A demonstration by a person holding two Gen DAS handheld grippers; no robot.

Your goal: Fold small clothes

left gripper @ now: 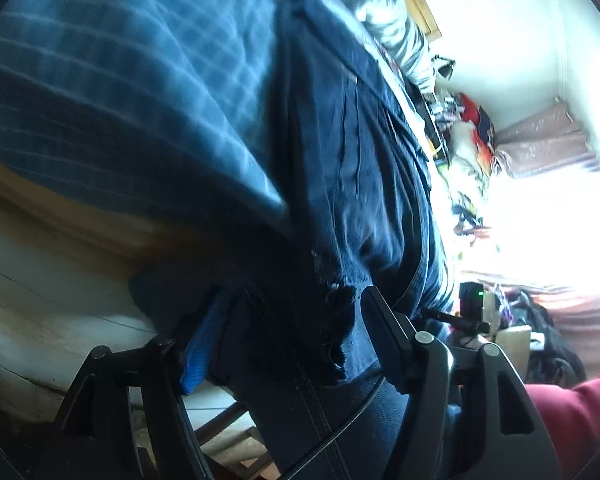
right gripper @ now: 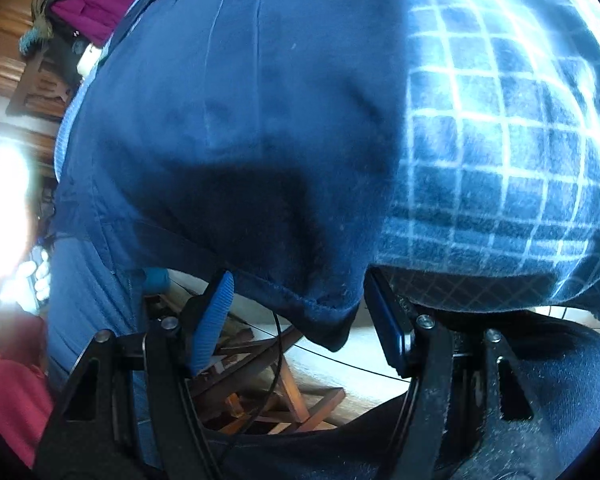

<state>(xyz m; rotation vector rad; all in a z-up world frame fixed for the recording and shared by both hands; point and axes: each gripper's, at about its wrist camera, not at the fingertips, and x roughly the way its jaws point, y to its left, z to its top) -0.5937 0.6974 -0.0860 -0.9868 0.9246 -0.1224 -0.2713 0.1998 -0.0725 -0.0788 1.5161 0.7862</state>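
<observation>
- Fingers of the left gripper (left gripper: 284, 344) stand spread around a bunched dark navy cloth garment (left gripper: 340, 184), not visibly pinching it.
- Fingers of the right gripper (right gripper: 296, 312) are also spread, the garment's hemmed corner (right gripper: 328, 316) hanging between them.
- Garment lies on a blue white-checked blanket (right gripper: 500, 140), over its edge.
- Judgement: close squarely on the hem before lifting.
- Open room lies toward 6 o'clock; wooden frame pieces (right gripper: 284, 396) sit below.
</observation>
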